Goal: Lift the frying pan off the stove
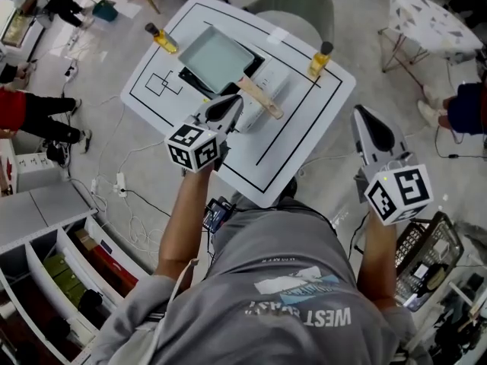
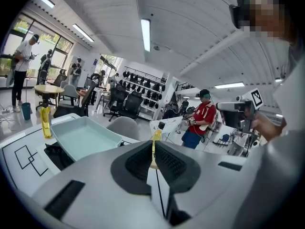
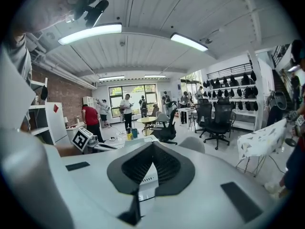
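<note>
Sitting on the stove [image 1: 268,80] near the middle of the white table [image 1: 304,147], the square frying pan [image 1: 217,58] points its wooden handle [image 1: 261,98] toward the person. The left gripper [image 1: 234,103] hovers close to that handle with its jaws pressed together on nothing; the right gripper [image 1: 362,114] hangs off the table's right edge, jaws likewise together and empty. The pan looks rigid and fairly heavy, its weight lying away from the handle — so a firm pinch on the wood, close to the pan body, should limit tipping. Smooth wood may twist in a weak grip — the jaws must open first.
</note>
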The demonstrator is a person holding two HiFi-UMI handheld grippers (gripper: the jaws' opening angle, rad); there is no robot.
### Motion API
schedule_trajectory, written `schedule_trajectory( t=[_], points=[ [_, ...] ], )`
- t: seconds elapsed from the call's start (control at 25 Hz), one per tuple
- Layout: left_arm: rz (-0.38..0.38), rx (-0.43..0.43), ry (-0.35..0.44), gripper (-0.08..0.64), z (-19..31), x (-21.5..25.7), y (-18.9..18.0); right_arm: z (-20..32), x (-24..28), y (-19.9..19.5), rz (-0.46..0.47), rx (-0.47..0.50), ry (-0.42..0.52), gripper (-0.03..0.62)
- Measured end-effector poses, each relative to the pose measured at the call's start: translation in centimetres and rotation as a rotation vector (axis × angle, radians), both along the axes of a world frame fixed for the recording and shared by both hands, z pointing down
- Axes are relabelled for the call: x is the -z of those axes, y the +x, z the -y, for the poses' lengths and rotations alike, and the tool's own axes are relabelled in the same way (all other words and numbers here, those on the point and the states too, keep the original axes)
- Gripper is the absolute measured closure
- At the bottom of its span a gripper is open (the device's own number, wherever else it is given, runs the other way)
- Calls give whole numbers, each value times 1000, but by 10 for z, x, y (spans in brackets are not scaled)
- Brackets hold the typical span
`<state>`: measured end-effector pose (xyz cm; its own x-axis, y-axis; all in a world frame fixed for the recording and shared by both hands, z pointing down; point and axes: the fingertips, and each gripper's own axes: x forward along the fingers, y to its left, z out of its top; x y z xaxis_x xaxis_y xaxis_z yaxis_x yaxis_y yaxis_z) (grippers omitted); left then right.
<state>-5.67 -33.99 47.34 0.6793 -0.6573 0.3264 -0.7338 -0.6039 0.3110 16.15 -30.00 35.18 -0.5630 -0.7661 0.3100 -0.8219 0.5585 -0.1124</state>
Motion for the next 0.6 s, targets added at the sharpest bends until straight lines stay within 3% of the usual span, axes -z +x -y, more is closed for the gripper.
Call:
schedule_trajectory(
  t=[0.28,0.6],
  points=[
    [-52,9,-77,561,14,-28,-3,9,-10,-2,-13,-9,-28,581],
    [-148,27,-181,509,22,-55,-3,18,-20,-7,-23,-16,-50,581]
  ],
)
